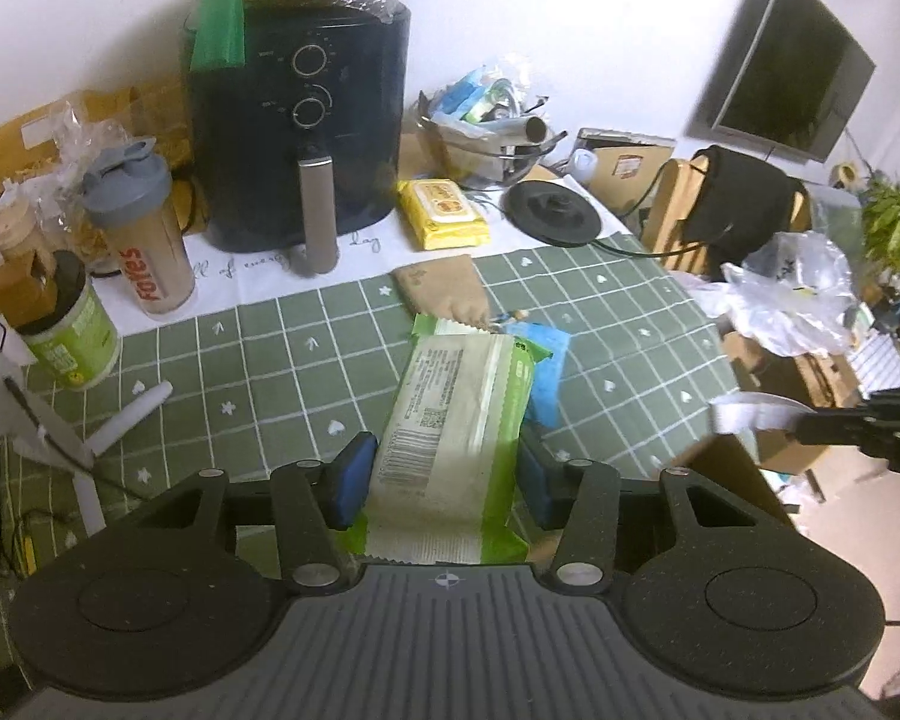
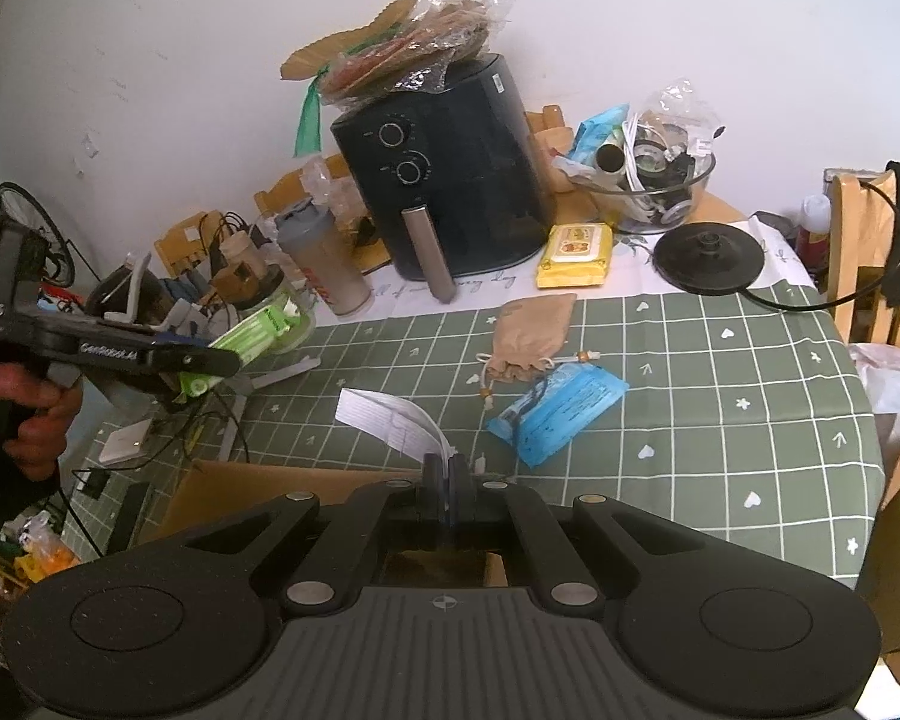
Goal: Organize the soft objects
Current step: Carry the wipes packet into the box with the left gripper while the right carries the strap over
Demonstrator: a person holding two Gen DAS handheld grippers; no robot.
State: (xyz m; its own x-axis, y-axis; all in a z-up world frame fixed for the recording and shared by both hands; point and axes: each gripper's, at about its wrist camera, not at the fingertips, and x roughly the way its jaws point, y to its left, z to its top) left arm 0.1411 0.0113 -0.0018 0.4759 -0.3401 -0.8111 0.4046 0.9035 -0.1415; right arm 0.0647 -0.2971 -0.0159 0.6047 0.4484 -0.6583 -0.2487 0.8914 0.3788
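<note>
My left gripper point(image 1: 444, 471) is shut on a green and white soft pack point(image 1: 456, 420), its blue pads pressing both long sides, and holds it lifted above the green checked tablecloth point(image 1: 270, 360). In the right wrist view that gripper point(image 2: 210, 360) and its pack point(image 2: 252, 330) hang at the left, in a person's hand. My right gripper point(image 2: 447, 480) is shut on a white ribbed strip point(image 2: 396, 417) over an open cardboard box point(image 2: 258, 489). A blue soft pack point(image 2: 561, 411), a brown drawstring pouch point(image 2: 531, 330) and a yellow wipes pack point(image 2: 576, 246) lie on the table.
A black air fryer point(image 2: 450, 180) stands at the back with bags piled on top. Beside it are a shaker bottle point(image 2: 324, 258), a glass bowl of clutter point(image 2: 654, 186) and a black kettle base point(image 2: 708, 258). A green canister point(image 1: 72, 330) stands left. Cables and clutter crowd the left edge.
</note>
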